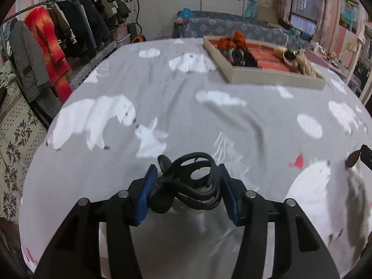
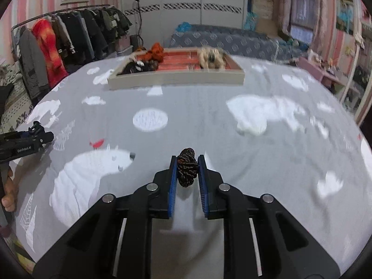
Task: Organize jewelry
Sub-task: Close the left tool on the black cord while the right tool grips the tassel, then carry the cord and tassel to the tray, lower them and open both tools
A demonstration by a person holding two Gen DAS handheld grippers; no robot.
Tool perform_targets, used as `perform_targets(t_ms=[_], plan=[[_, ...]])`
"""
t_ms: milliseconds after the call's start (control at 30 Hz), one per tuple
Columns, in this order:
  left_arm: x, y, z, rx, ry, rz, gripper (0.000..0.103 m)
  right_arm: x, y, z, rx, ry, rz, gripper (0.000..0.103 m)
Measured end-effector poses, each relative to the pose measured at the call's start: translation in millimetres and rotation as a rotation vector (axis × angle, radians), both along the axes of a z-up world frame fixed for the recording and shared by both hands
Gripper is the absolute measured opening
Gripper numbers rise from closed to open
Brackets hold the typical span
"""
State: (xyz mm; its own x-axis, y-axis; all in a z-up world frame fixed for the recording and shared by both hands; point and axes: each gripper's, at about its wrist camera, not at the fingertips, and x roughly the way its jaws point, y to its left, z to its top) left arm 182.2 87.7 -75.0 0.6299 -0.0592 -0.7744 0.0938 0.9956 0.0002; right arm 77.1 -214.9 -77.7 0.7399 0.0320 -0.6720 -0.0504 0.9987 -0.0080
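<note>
- Two grippers are in your hands, both over the grey bedsheet (image 1: pixel 186 107) printed with white bears, rabbits and trees.
- Your left gripper (image 1: pixel 187 186) has its blue-padded fingers (image 1: pixel 145 195) partly closed on a black hair claw clip (image 1: pixel 188 186); both pads press against its sides, so the clip is gripped.
- Seen from the right wrist, that left gripper (image 2: pixel 37 134) sits low over the sheet at the left edge, with part of your hand (image 2: pixel 9 190) showing below it.
- Your right gripper (image 2: pixel 187 169) has its fingers (image 2: pixel 172 181) almost together, clamped on a small dark braided hair tie (image 2: pixel 187 169) flecked with orange. The tie sits upright between the pads.
- From the left wrist, only a blurred dark tip of the right gripper (image 1: pixel 362 157) shows at the right edge.
- A shallow beige tray (image 2: pixel 176 79) with an orange-red lining lies on the far part of the sheet, well apart from both grippers.
- In the tray, orange pieces (image 2: pixel 155 52) and dark pieces (image 2: pixel 139 66) fill the left end, and pale cream pieces (image 2: pixel 211 58) lie at the right end; the blur hides what each one is.
- A rack of hanging clothes (image 1: pixel 69 32) stands beyond the left side of the bed.
</note>
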Motion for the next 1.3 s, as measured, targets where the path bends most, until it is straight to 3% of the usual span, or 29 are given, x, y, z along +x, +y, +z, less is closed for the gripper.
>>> perform_targets(t_ms=[333, 633, 867, 1000, 1300], plan=[[53, -40, 62, -0.089, -0.087, 0.013, 0.052, 62, -28, 52, -0.027, -0.118, 0.067, 0.018], [143, -104, 99, -0.107, -0.184, -0.035, 0.052, 155, -49, 87, -0.022, -0.197, 0.062, 0.017], [224, -128, 87, -0.152, -0.162, -0.041, 0.052, 241, -50, 83, 0.032, -0.189, 0.075, 0.017], [259, -138, 65, -0.127, -0.146, -0.033, 0.052, 285, -52, 70, 0.074, -0.168, 0.08, 0.017], [290, -148, 20, -0.058, -0.111, -0.042, 0.052, 328, -49, 14, -0.02, -0.064, 0.078, 0.017]])
